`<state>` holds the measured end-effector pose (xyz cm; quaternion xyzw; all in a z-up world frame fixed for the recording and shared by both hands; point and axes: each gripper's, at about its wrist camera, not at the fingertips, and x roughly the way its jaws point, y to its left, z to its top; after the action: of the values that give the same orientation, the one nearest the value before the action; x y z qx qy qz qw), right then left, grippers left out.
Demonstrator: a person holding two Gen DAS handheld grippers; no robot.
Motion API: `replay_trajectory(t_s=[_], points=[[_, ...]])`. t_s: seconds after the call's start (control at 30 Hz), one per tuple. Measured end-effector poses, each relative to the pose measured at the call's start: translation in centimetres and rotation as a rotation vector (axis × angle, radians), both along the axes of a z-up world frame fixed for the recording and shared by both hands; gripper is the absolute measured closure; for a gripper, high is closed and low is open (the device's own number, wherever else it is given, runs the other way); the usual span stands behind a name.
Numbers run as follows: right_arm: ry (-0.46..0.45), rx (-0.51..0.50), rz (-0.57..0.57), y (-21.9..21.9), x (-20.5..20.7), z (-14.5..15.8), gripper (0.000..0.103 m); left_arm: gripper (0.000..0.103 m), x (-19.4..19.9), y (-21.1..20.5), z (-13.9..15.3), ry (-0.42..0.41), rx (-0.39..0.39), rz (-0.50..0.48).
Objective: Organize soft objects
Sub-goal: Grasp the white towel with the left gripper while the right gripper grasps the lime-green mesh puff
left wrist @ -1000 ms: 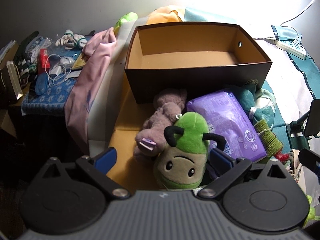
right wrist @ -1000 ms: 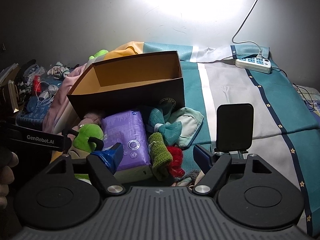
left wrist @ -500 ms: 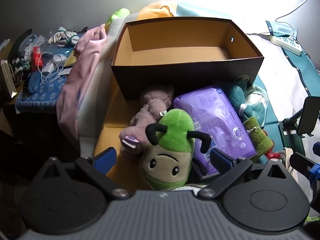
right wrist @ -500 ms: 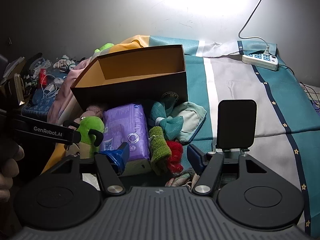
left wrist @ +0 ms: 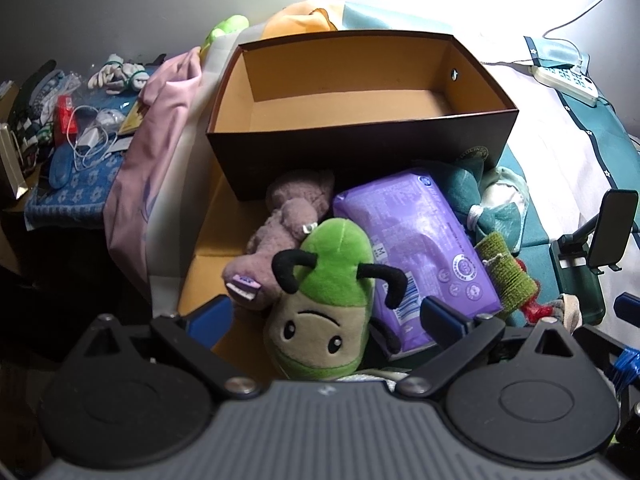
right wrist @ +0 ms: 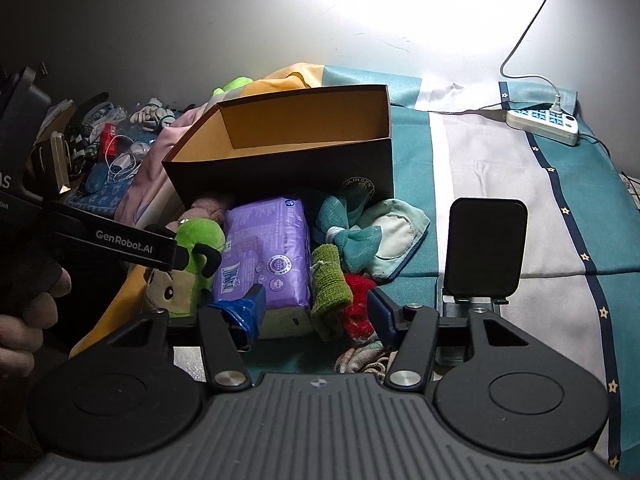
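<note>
A dark box with an orange inside (left wrist: 352,80) (right wrist: 280,148) stands open and empty on the bed. In front of it lie a green plush with a face (left wrist: 324,300) (right wrist: 188,256), a pinkish plush (left wrist: 288,224), a purple soft pack (left wrist: 416,248) (right wrist: 264,256), a teal bow (right wrist: 344,236), a green knit roll (right wrist: 330,280) and a red knit piece (right wrist: 360,300). My left gripper (left wrist: 324,316) is open, its fingers either side of the green plush, not closed on it. My right gripper (right wrist: 316,308) is open, just before the green roll and the purple pack.
A black phone stand (right wrist: 484,252) stands right of the pile. A white power strip (right wrist: 544,120) lies at the far right. A pink cloth (left wrist: 152,152) hangs at the bed's left edge. A cluttered side table (left wrist: 68,120) is at the left.
My left gripper has shifted left, so the box and plush sit further right and a little lower in its view. My right gripper has moved closer to the pile.
</note>
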<state>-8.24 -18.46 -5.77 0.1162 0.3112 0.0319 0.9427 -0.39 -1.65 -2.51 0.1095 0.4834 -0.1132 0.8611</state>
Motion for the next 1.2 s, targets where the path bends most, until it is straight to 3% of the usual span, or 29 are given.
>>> replay_trajectory(t_s=[0.23,0.47,0.67,0.9,1.2], points=[[0.016,-0.001,0.119,0.1,-0.2,-0.3,0.064,0.003,0.4,0.3,-0.1,0.007,-0.007,-0.005],[0.059,-0.055,0.283,-0.1,-0.7,-1.1,0.063,0.002,0.2,2.7,0.2,0.011,-0.061,-0.027],[0.133,-0.101,0.384,-0.3,-0.7,-2.4,0.064,0.001,-1.6,3.4,0.2,0.003,-0.068,-0.112],[0.179,-0.118,0.476,0.1,-1.0,-3.4,0.064,0.001,-3.5,5.0,-1.5,0.085,-0.125,-0.17],[0.212,-0.122,0.54,-0.1,-1.0,-4.2,0.064,0.001,-3.9,5.0,-4.5,0.201,-0.176,-0.138]])
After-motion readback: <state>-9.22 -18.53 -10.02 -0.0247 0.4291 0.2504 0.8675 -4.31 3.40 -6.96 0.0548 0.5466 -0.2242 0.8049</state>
